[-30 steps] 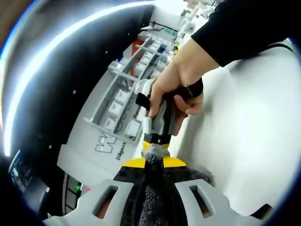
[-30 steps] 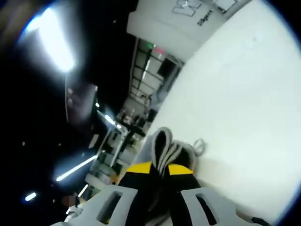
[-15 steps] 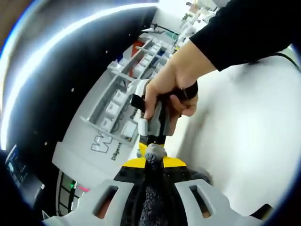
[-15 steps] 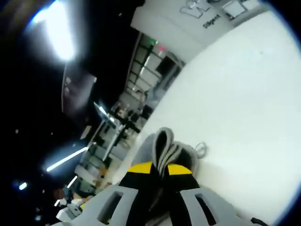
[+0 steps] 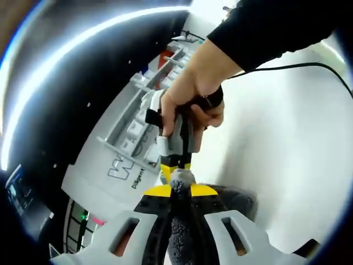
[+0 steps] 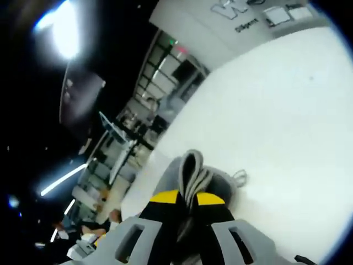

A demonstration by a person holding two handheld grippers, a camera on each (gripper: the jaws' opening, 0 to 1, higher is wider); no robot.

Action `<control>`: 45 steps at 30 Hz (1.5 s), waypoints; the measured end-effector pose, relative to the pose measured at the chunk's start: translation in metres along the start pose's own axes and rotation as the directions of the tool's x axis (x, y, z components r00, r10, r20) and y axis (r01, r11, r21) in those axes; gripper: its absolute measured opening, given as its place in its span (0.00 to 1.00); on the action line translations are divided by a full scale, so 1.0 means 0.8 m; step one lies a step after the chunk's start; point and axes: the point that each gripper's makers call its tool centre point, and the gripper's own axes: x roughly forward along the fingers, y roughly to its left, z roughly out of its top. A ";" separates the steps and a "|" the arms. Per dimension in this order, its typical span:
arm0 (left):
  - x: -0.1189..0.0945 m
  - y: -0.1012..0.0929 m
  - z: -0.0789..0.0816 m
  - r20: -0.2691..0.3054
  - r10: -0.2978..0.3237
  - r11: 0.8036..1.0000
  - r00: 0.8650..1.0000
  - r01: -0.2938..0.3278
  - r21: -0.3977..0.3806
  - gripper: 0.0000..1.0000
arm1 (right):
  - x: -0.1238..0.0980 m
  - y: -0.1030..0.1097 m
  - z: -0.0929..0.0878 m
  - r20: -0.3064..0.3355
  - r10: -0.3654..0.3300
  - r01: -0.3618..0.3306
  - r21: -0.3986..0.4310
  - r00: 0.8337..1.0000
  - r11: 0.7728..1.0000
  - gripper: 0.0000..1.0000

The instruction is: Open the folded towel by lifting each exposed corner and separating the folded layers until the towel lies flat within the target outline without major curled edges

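While both tongs pinch the grey towel (image 5: pixel 182 232), the left gripper view catches a hand (image 5: pixel 190 96) gripping the right tongs (image 5: pixel 175 165).

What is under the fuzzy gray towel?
The towel hangs pinched in the right gripper, shut on it, with the white table beneath. The left gripper pinches it too. Whatever lies directly under the cloth is covered.

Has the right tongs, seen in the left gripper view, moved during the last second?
Cannot tell. The right tongs stays just above the left tongs and the towel, but the grey rack shifted too.
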 end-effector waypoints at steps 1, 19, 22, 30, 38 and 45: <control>-0.001 0.004 -0.001 0.003 0.006 1.000 1.000 -0.006 -0.002 0.07 | 0.001 0.005 0.001 -0.003 -0.005 0.005 -0.007 1.000 1.000 0.04; -0.030 0.048 -0.031 0.024 0.120 0.992 0.992 -0.119 -0.041 0.07 | 0.028 0.058 0.034 -0.075 -0.176 0.156 -0.222 0.982 0.963 0.04; -0.033 0.052 -0.039 0.016 0.124 0.991 0.992 -0.123 -0.056 0.07 | 0.035 0.063 0.033 -0.087 -0.194 0.165 -0.267 0.977 0.950 0.04; -0.040 0.060 -0.054 0.003 0.139 0.987 0.990 -0.139 -0.076 0.07 | 0.049 0.076 0.032 -0.094 -0.207 0.167 -0.319 0.974 0.933 0.04; -0.049 0.069 -0.064 -0.003 0.152 0.982 0.988 -0.152 -0.108 0.07 | 0.061 0.093 0.035 -0.098 -0.223 0.175 -0.359 0.970 0.917 0.04; -0.056 0.075 -0.075 -0.011 0.167 0.979 0.986 -0.168 -0.116 0.07 | 0.070 0.106 0.033 -0.106 -0.236 0.175 -0.403 0.966 0.898 0.04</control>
